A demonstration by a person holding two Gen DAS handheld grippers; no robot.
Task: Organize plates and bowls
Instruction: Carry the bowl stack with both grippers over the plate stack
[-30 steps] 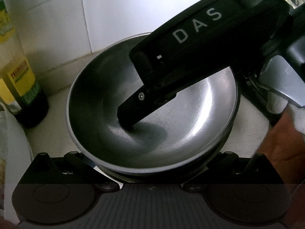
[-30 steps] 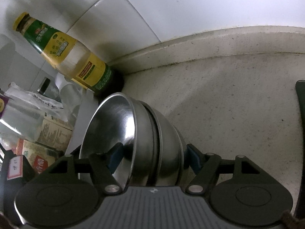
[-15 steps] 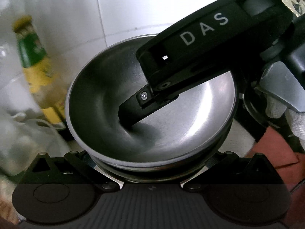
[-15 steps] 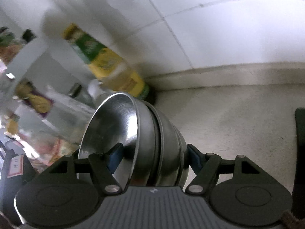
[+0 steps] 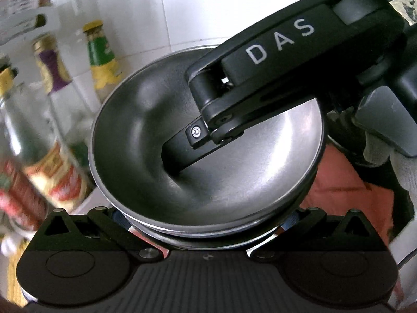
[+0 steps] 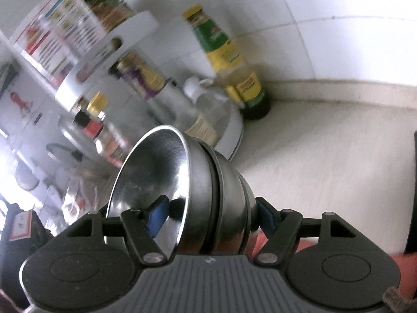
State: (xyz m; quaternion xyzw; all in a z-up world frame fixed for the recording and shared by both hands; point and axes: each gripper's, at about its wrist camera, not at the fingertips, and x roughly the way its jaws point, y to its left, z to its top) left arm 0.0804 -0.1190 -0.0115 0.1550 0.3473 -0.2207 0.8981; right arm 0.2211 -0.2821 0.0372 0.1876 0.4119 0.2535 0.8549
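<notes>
**What the two wrist views are leaving unclear**

In the left wrist view, the right gripper (image 5: 179, 156) is crossing from two o'clock and covering much of the top bowl's (image 5: 146, 140) inside; its body is running off the frame at the upper right. The lower bowls are showing only as thin rims at six o'clock, so their number cannot be told. The left gripper's own pads are sitting almost wholly behind the stack. Bottles (image 5: 100, 57) at nine to eleven o'clock are smearing, their labels unreadable.

In the right wrist view, the shelf of jars (image 6: 86, 39) at ten o'clock is blurring, and a dark object (image 6: 415, 190) at three o'clock is being cut by the edge.
</notes>
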